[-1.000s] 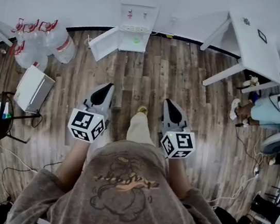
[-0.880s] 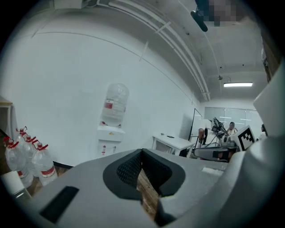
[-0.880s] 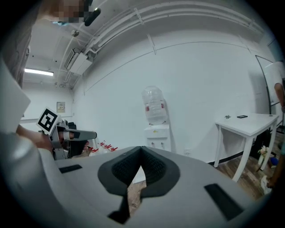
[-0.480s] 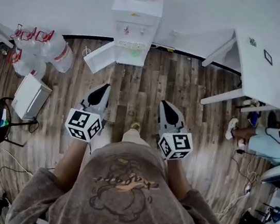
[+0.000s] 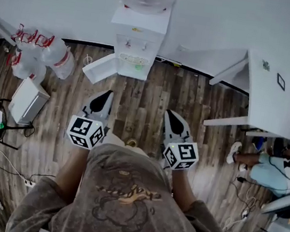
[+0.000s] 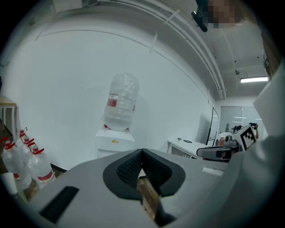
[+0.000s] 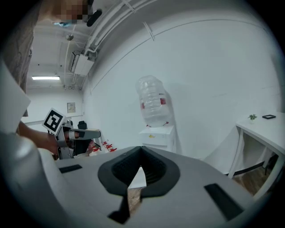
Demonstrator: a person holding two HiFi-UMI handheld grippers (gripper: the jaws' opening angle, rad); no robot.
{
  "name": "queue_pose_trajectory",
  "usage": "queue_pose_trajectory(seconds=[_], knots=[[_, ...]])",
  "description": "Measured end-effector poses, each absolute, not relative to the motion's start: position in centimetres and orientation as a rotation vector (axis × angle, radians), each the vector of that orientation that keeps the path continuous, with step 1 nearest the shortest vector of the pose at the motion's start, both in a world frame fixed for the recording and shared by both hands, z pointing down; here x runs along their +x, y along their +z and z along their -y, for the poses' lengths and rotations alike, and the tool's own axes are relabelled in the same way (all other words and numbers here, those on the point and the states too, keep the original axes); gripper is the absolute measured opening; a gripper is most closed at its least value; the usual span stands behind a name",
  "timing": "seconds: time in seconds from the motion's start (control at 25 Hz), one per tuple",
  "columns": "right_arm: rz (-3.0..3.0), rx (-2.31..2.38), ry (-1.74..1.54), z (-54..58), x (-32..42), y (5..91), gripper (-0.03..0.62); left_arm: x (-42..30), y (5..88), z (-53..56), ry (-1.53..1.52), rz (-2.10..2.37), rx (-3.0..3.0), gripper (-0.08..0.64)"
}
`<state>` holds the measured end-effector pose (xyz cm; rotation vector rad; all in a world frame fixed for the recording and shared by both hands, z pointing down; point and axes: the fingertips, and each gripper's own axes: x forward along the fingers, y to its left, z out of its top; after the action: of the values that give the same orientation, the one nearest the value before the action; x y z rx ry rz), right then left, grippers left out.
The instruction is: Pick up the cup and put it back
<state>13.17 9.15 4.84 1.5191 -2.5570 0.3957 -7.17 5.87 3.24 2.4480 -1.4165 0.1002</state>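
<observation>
At far left, spare water bottles lie on the wooden floor. The left claw is pressed together on nothing and held out ahead of the person. Past it stands the water dispenser, which now sits lower and larger in the head view than a second ago, so the person is walking toward it with both arms carried along. A small green thing in its tap recess may be the cup, though it is too small to tell. The right claw is likewise closed and empty. The white tabletop stays off to the right. By my reading this is the approach, and the pick-up has not begun.
</observation>
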Motion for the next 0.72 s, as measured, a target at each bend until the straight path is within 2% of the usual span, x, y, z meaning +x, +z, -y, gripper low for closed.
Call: queue_pose_trajectory(seconds=[0.72], knots=[[2.571,1.510,0.445,1.3,11.0,7.4,0.002,-7.1,5.0,5.5,0.143,1.321,2.512,0.003]])
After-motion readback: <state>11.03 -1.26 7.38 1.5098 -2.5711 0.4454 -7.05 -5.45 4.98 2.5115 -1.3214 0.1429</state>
